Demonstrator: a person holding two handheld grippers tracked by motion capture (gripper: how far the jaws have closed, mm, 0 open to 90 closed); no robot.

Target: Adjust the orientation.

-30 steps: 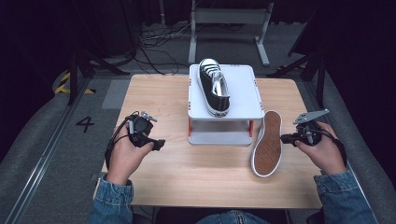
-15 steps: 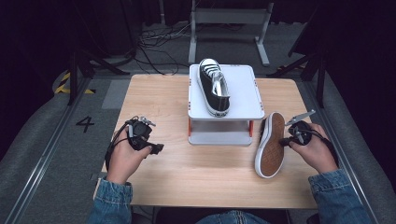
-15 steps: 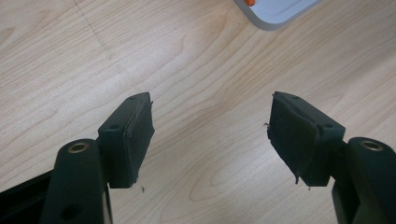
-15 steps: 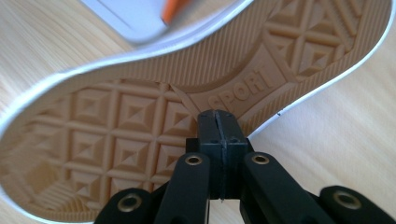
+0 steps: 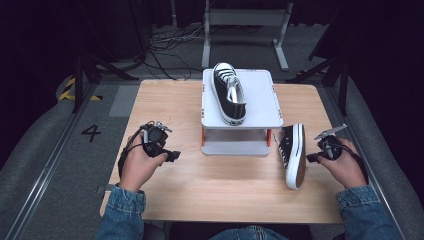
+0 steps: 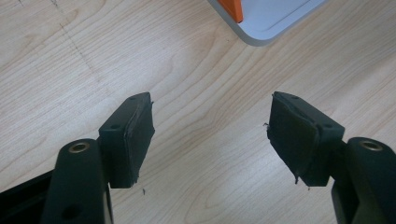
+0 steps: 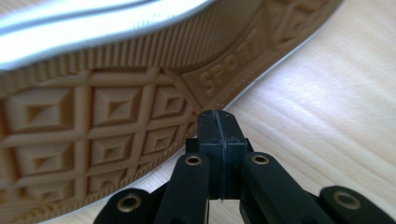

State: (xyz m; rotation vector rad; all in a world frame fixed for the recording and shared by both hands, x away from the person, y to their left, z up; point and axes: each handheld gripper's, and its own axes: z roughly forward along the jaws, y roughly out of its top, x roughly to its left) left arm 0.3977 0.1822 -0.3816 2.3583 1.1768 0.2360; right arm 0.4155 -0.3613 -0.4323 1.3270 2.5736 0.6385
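Observation:
One black sneaker (image 5: 229, 92) with white laces stands upright on a white two-level stand (image 5: 265, 105) at the table's middle. Its mate (image 5: 293, 154) lies tipped on its side to the right of the stand, tan sole (image 7: 107, 112) facing right. My right gripper (image 5: 311, 158) is shut with nothing between its pads, its tip (image 7: 218, 122) right at that sole; whether it touches is unclear. My left gripper (image 5: 176, 156) rests over bare wood left of the stand, jaws wide open and empty (image 6: 210, 135).
The wooden table (image 5: 165, 105) has free room on its left half and along the front edge. A corner of the stand with an orange post (image 6: 232, 8) lies ahead of the left gripper. Dark floor with cables and a metal frame (image 5: 245, 22) lies beyond.
The right hand moved left and down toward the shoe. The shoe went from lying sole-up to standing on its side edge. The left hand stayed put.

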